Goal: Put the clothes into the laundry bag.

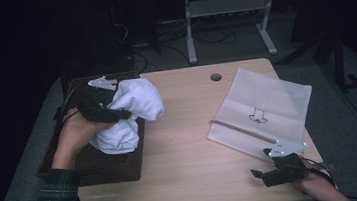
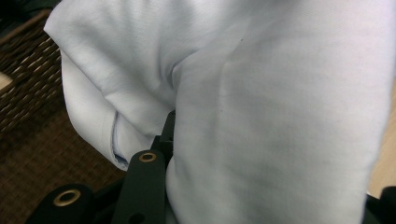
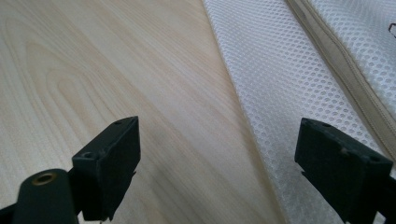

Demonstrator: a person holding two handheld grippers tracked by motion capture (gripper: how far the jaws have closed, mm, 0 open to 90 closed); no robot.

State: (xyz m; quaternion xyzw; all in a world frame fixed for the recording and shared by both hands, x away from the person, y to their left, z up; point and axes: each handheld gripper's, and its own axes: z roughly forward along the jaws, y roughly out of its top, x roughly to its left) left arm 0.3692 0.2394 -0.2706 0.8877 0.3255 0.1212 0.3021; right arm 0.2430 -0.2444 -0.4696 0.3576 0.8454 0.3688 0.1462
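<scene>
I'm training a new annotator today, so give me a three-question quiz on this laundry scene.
1. True or false: the left gripper is shut on the white garment.
2. Where does the mesh laundry bag lie: A in the wicker basket, B flat on the table, C on the floor?
3. Fill in: the right gripper hovers with its jaws ____ near the bag's edge.

Key: 1 true; 2 B; 3 open.

Crumpled white garment (image 1: 127, 113) over basket (image 1: 93, 165)
</scene>
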